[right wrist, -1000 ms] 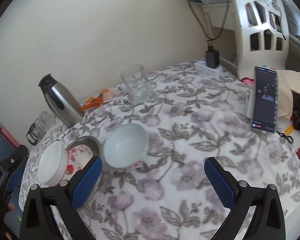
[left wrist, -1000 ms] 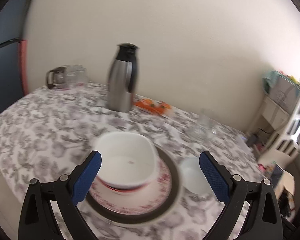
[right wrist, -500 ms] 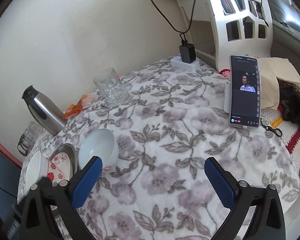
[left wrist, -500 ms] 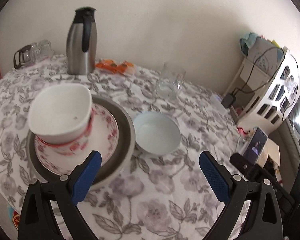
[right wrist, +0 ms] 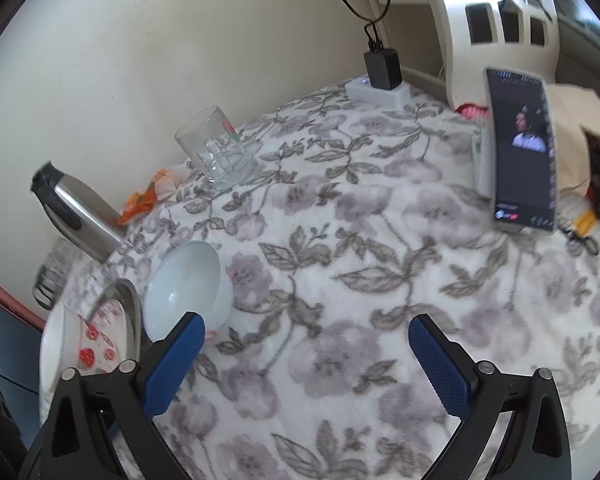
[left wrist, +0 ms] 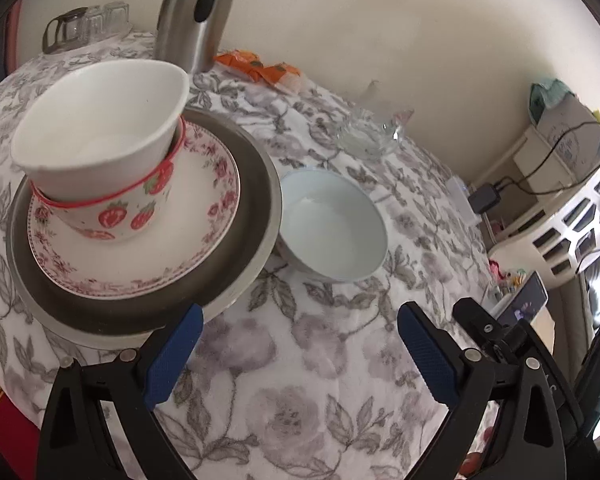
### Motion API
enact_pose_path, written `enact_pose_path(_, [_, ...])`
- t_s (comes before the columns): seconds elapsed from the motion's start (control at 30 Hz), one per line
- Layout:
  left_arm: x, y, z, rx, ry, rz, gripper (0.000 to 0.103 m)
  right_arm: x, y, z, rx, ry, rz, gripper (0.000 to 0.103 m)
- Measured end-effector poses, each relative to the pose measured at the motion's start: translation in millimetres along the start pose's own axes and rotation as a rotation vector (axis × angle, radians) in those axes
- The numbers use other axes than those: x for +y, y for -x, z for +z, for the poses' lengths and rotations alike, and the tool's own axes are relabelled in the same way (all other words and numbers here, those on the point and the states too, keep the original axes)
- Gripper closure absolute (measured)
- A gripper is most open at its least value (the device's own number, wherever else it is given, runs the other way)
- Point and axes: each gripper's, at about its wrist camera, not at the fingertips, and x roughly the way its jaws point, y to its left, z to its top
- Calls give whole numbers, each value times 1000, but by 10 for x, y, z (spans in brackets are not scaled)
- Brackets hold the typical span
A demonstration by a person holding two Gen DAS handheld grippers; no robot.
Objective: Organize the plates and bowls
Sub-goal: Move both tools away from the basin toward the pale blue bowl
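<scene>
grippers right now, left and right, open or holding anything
Left tool: open, holding nothing, above the tablecloth.
Right tool: open, holding nothing.

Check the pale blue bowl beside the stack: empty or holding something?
Empty: the pale blue bowl shows only its bare glossy inside, upright on the tablecloth.

Stacked at left: plain white bowl tilted inside strawberry-print bowl, on floral-rimmed plate, on dark metal plate. Just beside, touching its rim: empty pale-blue bowl, upright on cloth.
</scene>
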Motion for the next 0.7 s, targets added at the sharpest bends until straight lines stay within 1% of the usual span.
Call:
enact_pose_path(0.07, [-13,-8,11,0,14,-11,6,-4,-27,27,-8,-22,21,0])
enact_pose_path(0.17, [-56,-27,16,-7,31,-17,6,15,-60,90,-22,-30,31,0])
enact_pose_path(0.23, [-93,-57,25,-5,34,-28,10,25,-78,135,-33,-30,36,1])
enact_pose_path(0.3, [-134,-100,28,2,36,-42,18,38,-108,175,-33,-24,38,4])
enact_pose_path(0.37, [-160,-142,35,5,33,-45,22,45,-147,201,-26,-18,42,11])
enact_pose_path(0.43, [-169,-192,50,6,38,-45,25,51,-214,206,-10,-20,43,15])
enact_pose_path(0.47, [-162,-215,58,4,45,-43,28,54,-251,204,-3,-19,49,20])
enact_pose_path(0.5, [-148,-235,65,3,52,-40,31,61,-293,199,8,-15,53,22])
enact_pose_path(0.53, [-136,-263,73,4,60,-35,34,76,-345,197,24,-9,55,28])
enact_pose_path(0.57, [-124,-295,81,10,69,-37,40,84,-379,195,32,-5,59,33])
enact_pose_path(0.6, [-119,-320,89,14,78,-41,44,92,-413,198,39,-5,62,34])
enact_pose_path(0.7, [-142,-372,113,13,81,-46,47,136,-489,211,58,8,87,39])
